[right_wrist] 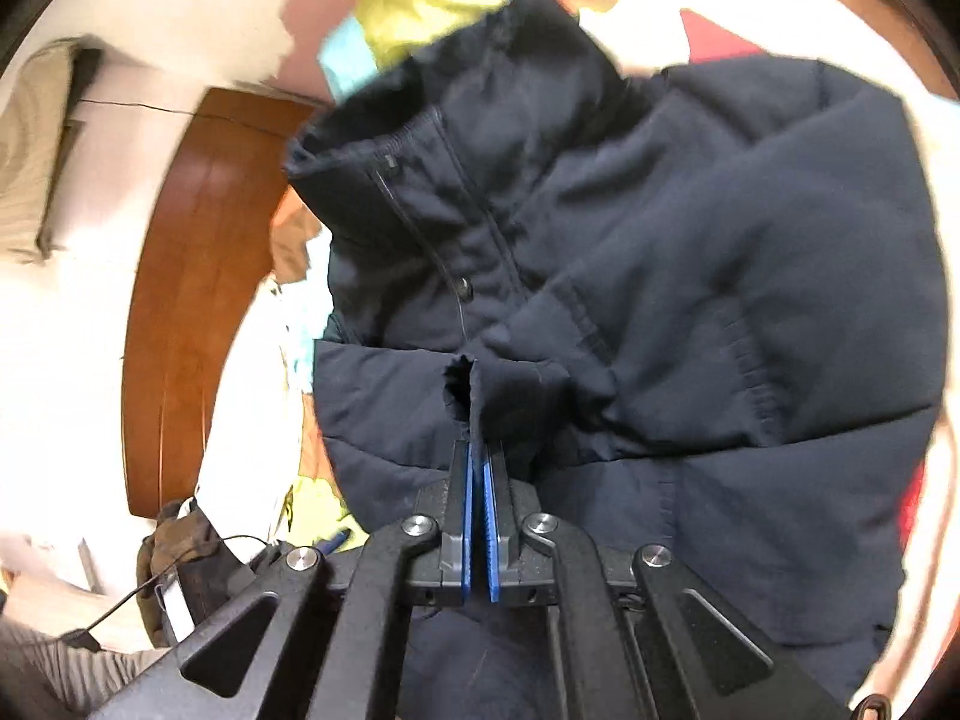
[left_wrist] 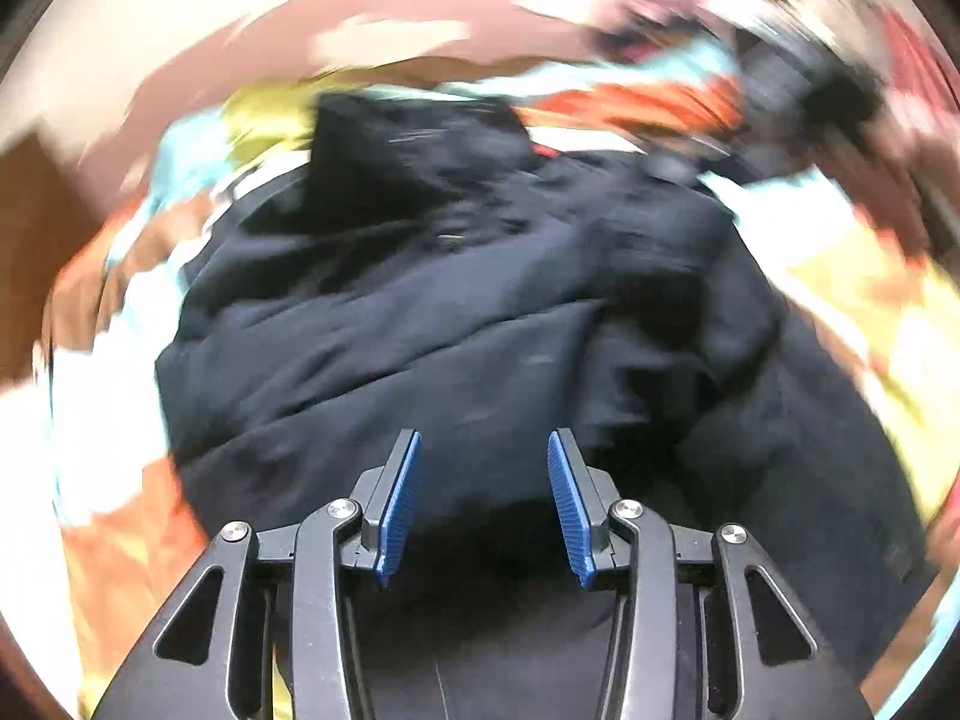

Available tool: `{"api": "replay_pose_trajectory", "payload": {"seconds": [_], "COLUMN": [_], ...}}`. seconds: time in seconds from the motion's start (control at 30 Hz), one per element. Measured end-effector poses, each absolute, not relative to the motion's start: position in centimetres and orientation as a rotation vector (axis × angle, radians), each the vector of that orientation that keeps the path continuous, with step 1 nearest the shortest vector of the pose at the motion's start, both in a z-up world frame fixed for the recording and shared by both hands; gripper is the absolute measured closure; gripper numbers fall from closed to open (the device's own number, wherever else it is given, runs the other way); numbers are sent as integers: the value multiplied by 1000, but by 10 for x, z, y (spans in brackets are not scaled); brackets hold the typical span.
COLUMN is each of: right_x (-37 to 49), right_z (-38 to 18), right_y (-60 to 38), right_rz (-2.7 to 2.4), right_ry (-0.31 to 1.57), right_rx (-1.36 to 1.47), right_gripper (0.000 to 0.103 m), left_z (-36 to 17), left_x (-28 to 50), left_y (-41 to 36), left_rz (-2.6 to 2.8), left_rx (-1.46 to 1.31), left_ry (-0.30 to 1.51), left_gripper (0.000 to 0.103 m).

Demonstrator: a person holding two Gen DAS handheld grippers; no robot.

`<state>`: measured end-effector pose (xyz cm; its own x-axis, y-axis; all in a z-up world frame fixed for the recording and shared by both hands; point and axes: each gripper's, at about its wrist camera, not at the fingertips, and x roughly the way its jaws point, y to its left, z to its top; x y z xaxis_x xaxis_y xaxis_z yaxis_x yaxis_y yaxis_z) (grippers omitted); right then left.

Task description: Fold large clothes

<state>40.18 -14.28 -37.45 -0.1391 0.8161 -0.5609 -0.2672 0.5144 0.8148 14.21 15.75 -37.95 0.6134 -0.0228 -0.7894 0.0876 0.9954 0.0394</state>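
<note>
In the left wrist view, heavily smeared by motion, the left gripper (left_wrist: 484,450) stood wide apart with nothing between its ribbed blue pads (left_wrist: 399,504), poised just over the near part of the navy padded jacket (left_wrist: 420,312). The jacket lay in a soft, rumpled heap on a brightly patterned bedspread (left_wrist: 126,546) of orange, white, yellow and pale blue patches. In the right wrist view the right gripper (right_wrist: 478,462) was pinched tight on the cuff (right_wrist: 480,384) of the jacket's sleeve, whose puckered opening showed just beyond the fingertips. The sleeve lay across the quilted front, below the stand-up collar (right_wrist: 384,162) and the snap-buttoned placket (right_wrist: 463,286); the cloth looked matte, thick and puffy, with stitched seams. A curved wooden footboard (right_wrist: 180,300) ran along the bed's edge to the left. The step in hand seemed to be folding the sleeve over the body; doing it well would probably call for laying the cuff flat and square to the front before letting go, with the free gripper pressing the puffy padding down.
</note>
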Motion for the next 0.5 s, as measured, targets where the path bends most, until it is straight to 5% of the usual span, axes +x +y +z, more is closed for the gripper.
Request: {"api": "replay_pose_trajectory", "payload": {"seconds": [0.5], "right_x": [412], "right_z": [-437], "right_y": [-215], "right_rz": [686], "right_ry": [1481], "right_rx": [489], "right_gripper": [99], "left_z": [-400], "left_x": [160], "left_y": [230], "left_rz": [85], "left_rx": [-237], "left_ry": [1045], "left_gripper": [64]}}
